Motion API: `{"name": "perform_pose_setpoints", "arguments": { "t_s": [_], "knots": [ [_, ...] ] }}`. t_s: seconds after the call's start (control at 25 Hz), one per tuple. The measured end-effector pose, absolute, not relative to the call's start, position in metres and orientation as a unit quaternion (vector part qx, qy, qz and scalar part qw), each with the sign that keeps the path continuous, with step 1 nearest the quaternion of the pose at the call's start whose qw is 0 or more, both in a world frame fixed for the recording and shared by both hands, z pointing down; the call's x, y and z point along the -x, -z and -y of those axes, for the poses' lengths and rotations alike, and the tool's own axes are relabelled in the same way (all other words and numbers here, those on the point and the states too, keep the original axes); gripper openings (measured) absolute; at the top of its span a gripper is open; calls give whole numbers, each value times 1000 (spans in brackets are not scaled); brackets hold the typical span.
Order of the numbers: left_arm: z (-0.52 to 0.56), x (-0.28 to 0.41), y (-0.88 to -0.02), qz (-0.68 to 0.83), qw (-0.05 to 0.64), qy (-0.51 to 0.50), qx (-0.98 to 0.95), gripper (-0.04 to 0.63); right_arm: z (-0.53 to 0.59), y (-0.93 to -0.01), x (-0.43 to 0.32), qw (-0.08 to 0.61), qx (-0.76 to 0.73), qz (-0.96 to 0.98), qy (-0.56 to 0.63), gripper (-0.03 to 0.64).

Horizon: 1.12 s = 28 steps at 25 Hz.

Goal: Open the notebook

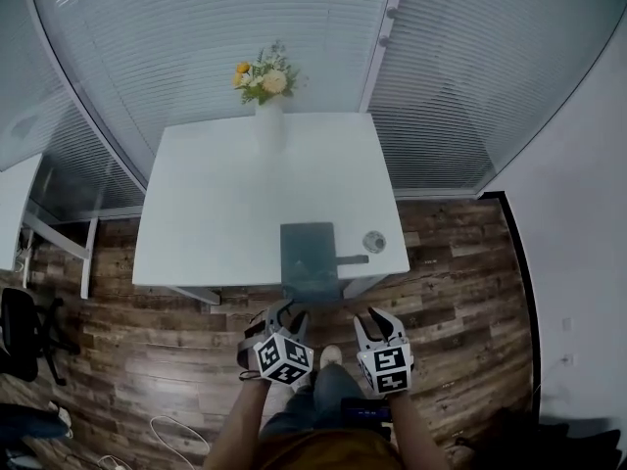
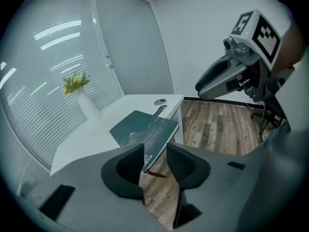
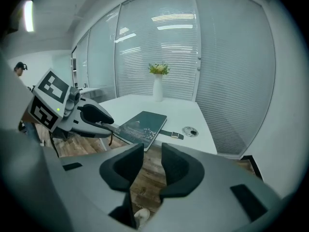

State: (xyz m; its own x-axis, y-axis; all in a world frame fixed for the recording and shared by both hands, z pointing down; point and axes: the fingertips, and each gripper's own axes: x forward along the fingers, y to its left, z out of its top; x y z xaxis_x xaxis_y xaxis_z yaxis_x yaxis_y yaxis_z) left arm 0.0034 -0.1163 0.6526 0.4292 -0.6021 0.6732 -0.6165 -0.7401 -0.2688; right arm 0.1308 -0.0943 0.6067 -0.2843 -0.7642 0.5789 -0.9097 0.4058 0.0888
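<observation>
A dark teal notebook [image 1: 308,256] lies closed on the white table [image 1: 216,213], its near end overhanging the table's front edge. A dark strap with a clasp [image 1: 352,258] sticks out from its right side. Both grippers hang over the floor, short of the table. My left gripper [image 1: 285,313] is open and empty, just in front of the notebook's near end. My right gripper [image 1: 376,320] is open and empty, a little to the right. The left gripper view shows the notebook [image 2: 143,131] beyond the open jaws [image 2: 155,154], and the right gripper view shows it [image 3: 143,124] past its own jaws [image 3: 152,161].
A white vase of flowers [image 1: 266,88] stands at the table's far edge. A small round disc [image 1: 373,241] lies right of the strap. Glass walls with blinds stand behind the table. An office chair [image 1: 22,333] and another desk [image 1: 14,204] are on the left, on the wood floor.
</observation>
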Motion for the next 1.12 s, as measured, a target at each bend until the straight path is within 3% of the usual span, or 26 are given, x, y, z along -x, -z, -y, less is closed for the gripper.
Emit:
{"name": "perform_pose_setpoints", "arguments": {
  "t_s": [0.68,1.12],
  "knots": [
    [133,-33,-686,268,-104,-477,-831,173,114,-643,-115,298,-486,804,-167,130],
    [138,-40,-693,258,-102,-477,-834,175,122,-653,-104,306,-466,812,-176,130]
  ]
}}
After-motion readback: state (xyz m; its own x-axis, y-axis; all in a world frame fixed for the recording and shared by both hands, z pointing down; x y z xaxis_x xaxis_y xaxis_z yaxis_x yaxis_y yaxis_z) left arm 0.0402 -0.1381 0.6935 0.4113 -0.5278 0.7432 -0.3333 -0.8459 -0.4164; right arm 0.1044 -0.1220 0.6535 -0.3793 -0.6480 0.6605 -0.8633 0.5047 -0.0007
